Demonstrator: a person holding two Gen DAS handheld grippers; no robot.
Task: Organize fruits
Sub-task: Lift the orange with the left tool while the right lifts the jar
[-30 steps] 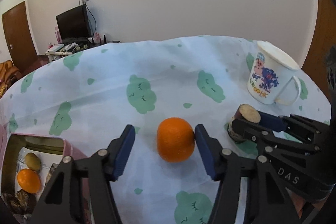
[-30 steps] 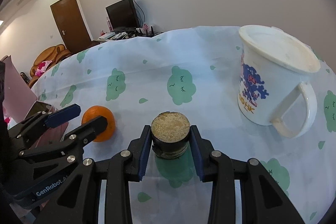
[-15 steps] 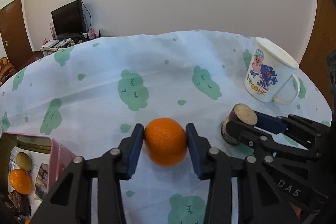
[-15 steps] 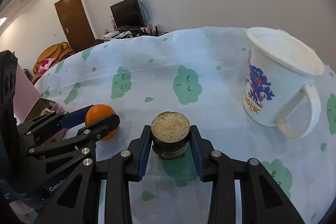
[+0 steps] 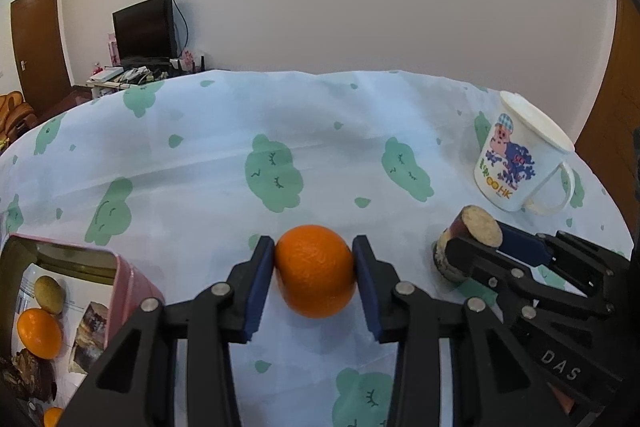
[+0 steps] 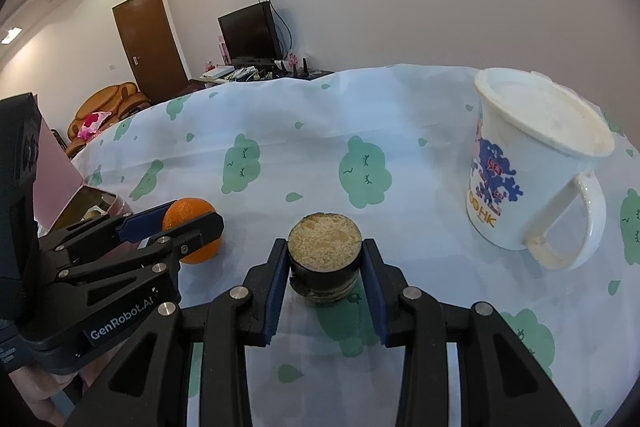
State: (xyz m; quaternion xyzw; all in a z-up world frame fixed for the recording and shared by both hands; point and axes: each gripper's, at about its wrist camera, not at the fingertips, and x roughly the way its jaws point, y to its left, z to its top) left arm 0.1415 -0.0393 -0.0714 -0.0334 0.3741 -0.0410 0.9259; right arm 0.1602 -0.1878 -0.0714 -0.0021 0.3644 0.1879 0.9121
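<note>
Two black grippers are working over the cloud-print tablecloth point(image 5: 200, 163): the left gripper point(image 5: 314, 269) is clamping the round orange point(image 5: 315, 269) beside the pink tin box point(image 5: 128, 283), while the right gripper point(image 6: 325, 263) is squeezing the dark sugarcane stub point(image 6: 324, 263) near the white lidded mug point(image 6: 532, 179).

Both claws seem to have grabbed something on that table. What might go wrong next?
Three risks, I think:
1. The orange is round and held only at its sides by the left gripper, so it may slip out when lifted.
2. The right gripper holds a short cut stalk piece near the lidded mug; a wide swing may knock it.
3. The two grippers sit close and may collide.
</note>
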